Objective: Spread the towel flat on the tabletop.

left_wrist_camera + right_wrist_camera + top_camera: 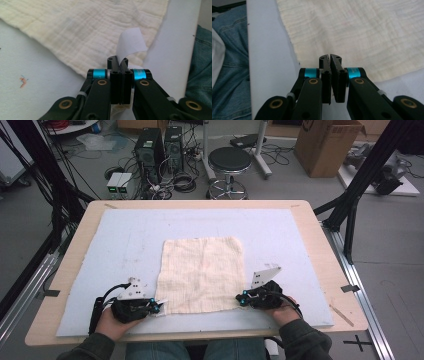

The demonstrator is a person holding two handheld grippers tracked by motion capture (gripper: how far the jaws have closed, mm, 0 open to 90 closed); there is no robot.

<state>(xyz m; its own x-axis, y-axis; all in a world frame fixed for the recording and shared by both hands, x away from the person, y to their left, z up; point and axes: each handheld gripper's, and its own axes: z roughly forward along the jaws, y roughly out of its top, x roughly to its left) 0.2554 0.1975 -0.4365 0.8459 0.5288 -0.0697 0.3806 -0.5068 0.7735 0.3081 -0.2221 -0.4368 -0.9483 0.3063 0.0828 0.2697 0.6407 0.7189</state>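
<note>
A cream square cloth [202, 272] lies flat on a light blue mat [125, 235]. My left gripper [159, 306] rests at the cloth's near left corner. In the left gripper view its jaws [118, 60] are shut on that corner of the cloth [82, 30], and a white label [131, 41] curls up from between them. My right gripper [241, 300] rests at the near right corner. In the right gripper view it [330, 57] is shut, pinching the cloth [367, 32] just inside its corner.
The mat covers a wooden table [327, 265], whose near edge is just behind both hands. The person's jeans [229, 50] sit below that edge. Beyond the table stand a black stool [229, 162], computer towers [159, 147] and a cardboard box [327, 145].
</note>
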